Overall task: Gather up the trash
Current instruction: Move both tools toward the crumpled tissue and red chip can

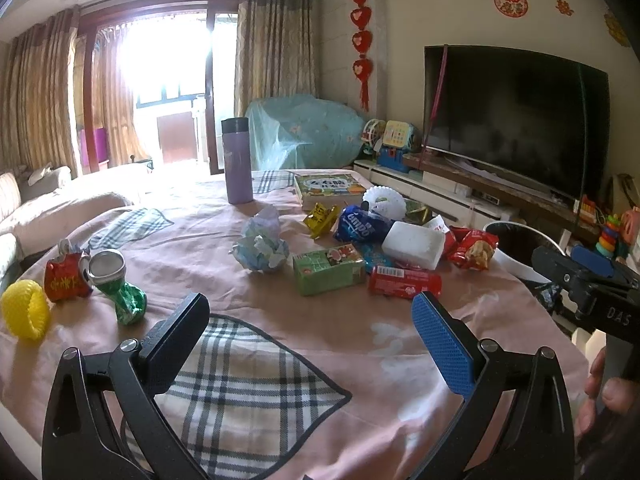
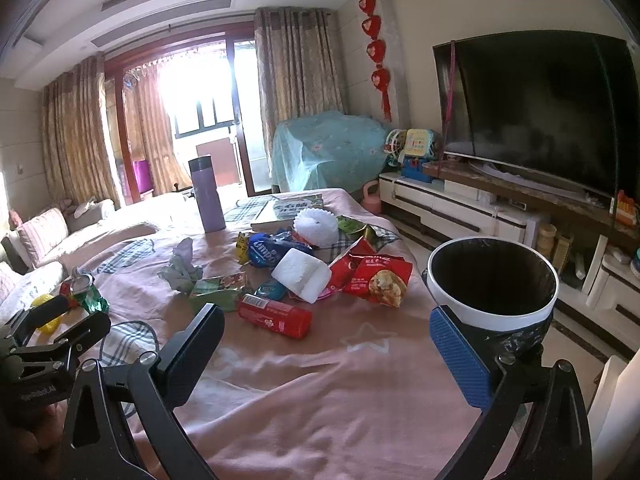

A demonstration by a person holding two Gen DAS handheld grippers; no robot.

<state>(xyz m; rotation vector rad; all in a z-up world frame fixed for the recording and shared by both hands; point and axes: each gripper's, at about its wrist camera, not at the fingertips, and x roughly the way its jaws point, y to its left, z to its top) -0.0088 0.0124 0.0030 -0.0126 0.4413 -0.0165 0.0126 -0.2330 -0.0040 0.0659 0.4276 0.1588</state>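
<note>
Trash lies scattered on a table under a pink cloth (image 1: 340, 320): a red tube pack (image 1: 404, 282) (image 2: 275, 317), a green carton (image 1: 329, 269), a white foam block (image 1: 414, 245) (image 2: 301, 274), red snack bags (image 2: 376, 278), a blue wrapper (image 1: 356, 226), crumpled tissue (image 1: 262, 250), a crushed green can (image 1: 120, 286) and a yellow foam net (image 1: 26, 314). A white-rimmed bin (image 2: 494, 286) with a black liner stands off the table's right edge. My left gripper (image 1: 310, 320) hovers open short of the carton. My right gripper (image 2: 328, 334) is open too, near the red tube, nothing held.
A purple flask (image 1: 239, 160) and a picture book (image 1: 328, 189) stand at the table's far side. A large TV (image 1: 516, 120) on a low white cabinet (image 2: 460, 204) runs along the right wall, with toys (image 1: 394, 142) beside it. A sofa (image 2: 44, 240) lies to the left.
</note>
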